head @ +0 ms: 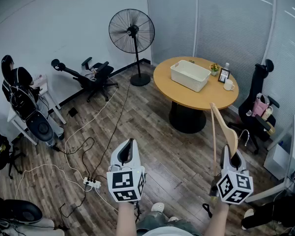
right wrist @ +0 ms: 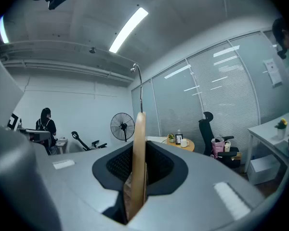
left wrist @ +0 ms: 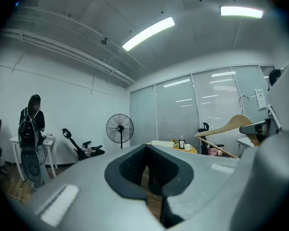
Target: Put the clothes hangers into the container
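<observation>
The right gripper (head: 234, 157) has its fingers drawn nearly together on one end of a wooden clothes hanger (head: 224, 128). The hanger reaches forward out of the grip, edge-on to it, with the metal hook (right wrist: 138, 83) on top. The left gripper (head: 129, 152) carries nothing, and its fingers are closed on each other, tips meeting. The white container (head: 190, 75) sits well ahead on the round surface (head: 201, 101), with a mug (head: 228, 85) and a small picture frame (head: 223, 74) near it.

To me this is the carry. The hanger is long and pinched only at its end, so I'd keep the squeeze firm or the far tip will likely sag or twist. Mind the cables (head: 88, 146) strewn over the floor on the walk across. At the surface, I'd bring the free end in over the rim along the container's long side, well off the mug and frame. I'd lower it until the wood rests inside, and only then let the fingers part.
</observation>
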### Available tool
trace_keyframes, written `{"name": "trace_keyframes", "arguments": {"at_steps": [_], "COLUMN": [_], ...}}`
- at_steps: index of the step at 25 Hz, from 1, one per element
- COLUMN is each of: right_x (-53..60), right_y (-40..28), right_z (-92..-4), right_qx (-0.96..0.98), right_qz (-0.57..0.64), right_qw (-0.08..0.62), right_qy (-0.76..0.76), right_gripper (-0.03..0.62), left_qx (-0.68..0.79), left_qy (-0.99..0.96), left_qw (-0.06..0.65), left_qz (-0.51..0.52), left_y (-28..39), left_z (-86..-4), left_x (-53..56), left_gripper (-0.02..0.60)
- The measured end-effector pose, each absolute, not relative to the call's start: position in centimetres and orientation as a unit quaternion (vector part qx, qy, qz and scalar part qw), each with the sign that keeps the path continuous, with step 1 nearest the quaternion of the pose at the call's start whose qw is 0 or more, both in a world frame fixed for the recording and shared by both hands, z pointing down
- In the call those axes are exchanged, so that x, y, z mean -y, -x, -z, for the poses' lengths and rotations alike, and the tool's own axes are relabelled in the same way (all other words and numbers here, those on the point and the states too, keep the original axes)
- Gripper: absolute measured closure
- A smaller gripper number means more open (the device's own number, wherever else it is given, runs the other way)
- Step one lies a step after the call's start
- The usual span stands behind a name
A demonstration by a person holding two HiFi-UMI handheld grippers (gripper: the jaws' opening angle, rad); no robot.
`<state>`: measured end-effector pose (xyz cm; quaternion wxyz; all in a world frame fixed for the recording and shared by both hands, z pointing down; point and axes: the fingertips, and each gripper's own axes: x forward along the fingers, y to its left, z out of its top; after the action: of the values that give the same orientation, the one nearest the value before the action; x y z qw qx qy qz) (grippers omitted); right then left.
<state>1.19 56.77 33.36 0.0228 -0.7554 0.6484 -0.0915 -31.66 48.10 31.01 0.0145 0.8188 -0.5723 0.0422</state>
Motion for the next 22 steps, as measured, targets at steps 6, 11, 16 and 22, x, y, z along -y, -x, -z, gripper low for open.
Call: {"name": "trace_keyframes", "arguments": {"at_steps": [6, 11, 16, 22], "right_x": [-56.3, -55.7, -54.7, -52.4], "right_y": [-0.5, 0.5, 1.2, 2.7], "right_z": [-33.4, -33.4, -33.7, -33.8], "right_qx": [-0.649, -0.651, -0.651, -0.648], "right_qz": [0.092, 0.093, 0.094, 0.097], "right_qw": [0.023, 0.020, 0.018, 0.035], "right_qy": [0.755, 0.753, 0.753, 0.754], "right_gripper": [0.511, 0.513, 0.511, 0.511], "left_qx": [0.572, 0.572, 0.570, 0.567], "left_qy": [-0.819, -0.819, -0.820, -0.822], "left_qw": [0.017, 0.020, 0.023, 0.023], "left_qz": [-0.041, -0.039, -0.040, -0.040], "left_y": [32.3, 33.1, 33.8, 35.4], "left_z": [-31.2, -31.3, -31.5, -31.9], "left_x": [-47.7, -47.1, -46.1, -43.6], "left_gripper": [0.581, 0.581, 0.581, 0.581]}}
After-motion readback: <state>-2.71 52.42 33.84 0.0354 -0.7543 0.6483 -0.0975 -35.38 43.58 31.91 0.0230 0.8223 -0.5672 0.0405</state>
